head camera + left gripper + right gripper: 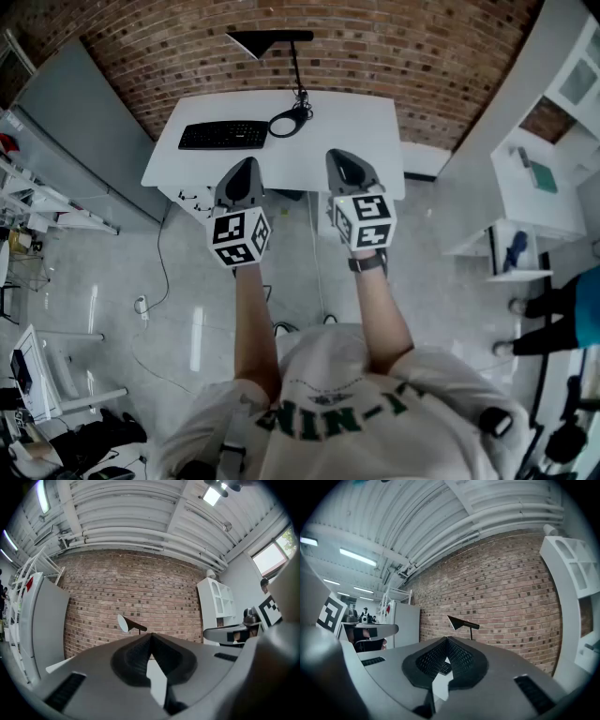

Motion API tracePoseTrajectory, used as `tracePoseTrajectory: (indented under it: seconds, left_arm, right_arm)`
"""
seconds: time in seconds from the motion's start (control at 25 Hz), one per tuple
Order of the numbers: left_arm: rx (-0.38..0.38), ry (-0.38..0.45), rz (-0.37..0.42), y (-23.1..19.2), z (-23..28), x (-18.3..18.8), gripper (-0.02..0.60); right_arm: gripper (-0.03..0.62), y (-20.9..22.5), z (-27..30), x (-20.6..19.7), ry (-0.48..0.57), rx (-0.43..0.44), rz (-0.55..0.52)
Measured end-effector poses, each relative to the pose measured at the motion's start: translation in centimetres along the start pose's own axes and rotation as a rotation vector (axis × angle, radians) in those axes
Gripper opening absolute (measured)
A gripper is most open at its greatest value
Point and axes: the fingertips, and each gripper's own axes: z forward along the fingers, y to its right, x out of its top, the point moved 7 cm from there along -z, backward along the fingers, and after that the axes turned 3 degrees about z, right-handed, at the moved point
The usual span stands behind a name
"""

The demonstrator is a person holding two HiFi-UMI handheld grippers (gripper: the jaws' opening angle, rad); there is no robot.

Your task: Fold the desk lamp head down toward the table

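The black desk lamp stands at the back of the white desk (361,127). Its cone head (267,40) is raised and level on a thin stem (296,73) above a ring base (288,122). My left gripper (246,168) and right gripper (338,157) are held side by side, level, before the desk's near edge, well short of the lamp. Both are shut with nothing between the jaws. The left gripper view has the lamp head (124,623) just above the closed tip of my left gripper (151,636). Above my right gripper (446,641), the lamp head (457,622) stands out against the brick wall.
A black keyboard (223,135) lies on the desk's left half, beside the lamp base. A grey cabinet (89,117) stands left of the desk and white shelving (539,183) to the right. Cables trail on the floor (150,300). A person (562,323) stands at far right.
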Motion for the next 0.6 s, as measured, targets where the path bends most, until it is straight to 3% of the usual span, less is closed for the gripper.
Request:
tracePoseTrajectory:
  seconds: [0.28, 0.6]
  left_arm:
    - [0.017, -0.02, 0.023, 4.1, 0.2, -0.4, 0.002]
    - [0.024, -0.052, 0.034, 5.0, 1.6, -0.7, 0.002]
  right_arm:
    - [0.005, 4.0, -2.3, -1.4, -0.009, -0.002, 0.057]
    - [0.005, 5.7, -1.0, -2.7, -0.04, 0.028, 0.105]
